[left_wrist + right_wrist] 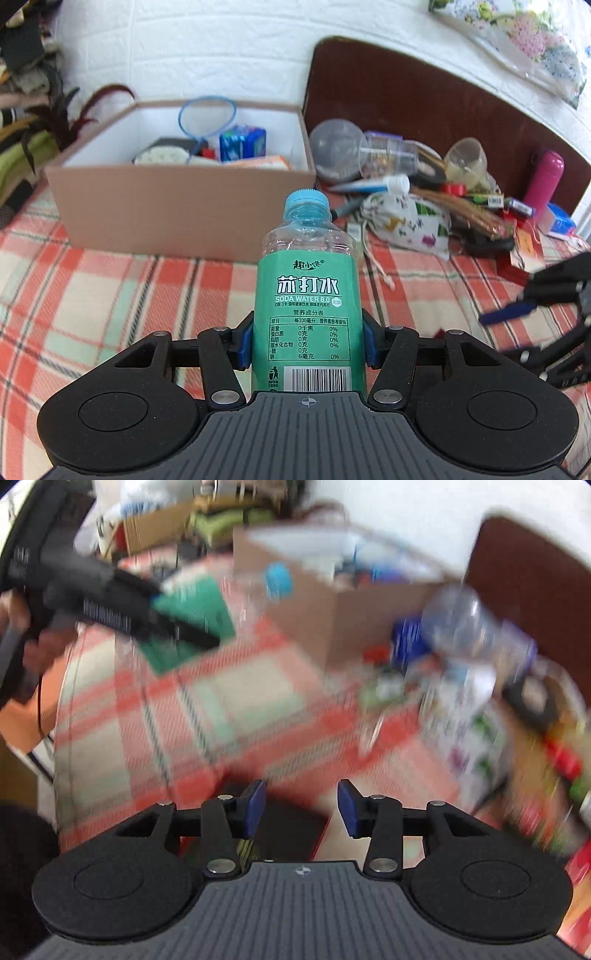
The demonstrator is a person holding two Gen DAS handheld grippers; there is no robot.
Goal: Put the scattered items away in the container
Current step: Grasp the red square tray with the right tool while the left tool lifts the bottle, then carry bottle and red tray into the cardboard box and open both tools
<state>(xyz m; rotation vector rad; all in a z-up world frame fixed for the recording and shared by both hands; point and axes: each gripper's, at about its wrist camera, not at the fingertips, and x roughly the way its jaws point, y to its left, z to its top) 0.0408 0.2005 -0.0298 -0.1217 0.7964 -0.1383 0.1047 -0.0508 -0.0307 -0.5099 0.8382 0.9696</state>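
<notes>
My left gripper [308, 341] is shut on a clear soda water bottle [308, 295] with a green label and a blue cap, held above the plaid bedspread. The open cardboard box [177, 199] stands ahead and to the left, with several items inside. My right gripper [301, 808] is open and empty above the bedspread; it also shows at the right edge of the left wrist view [517, 306]. The right wrist view is blurred; it shows the left gripper with the bottle [192, 613] at upper left and the box [332, 602] behind it.
A pile of scattered items lies right of the box: a floral pouch [410, 221], clear plastic containers [354, 147], a tube [373, 182], a pink flask [543, 181], a bundle of sticks [465, 210]. A brown headboard [406, 85] stands behind. Clothes lie at far left.
</notes>
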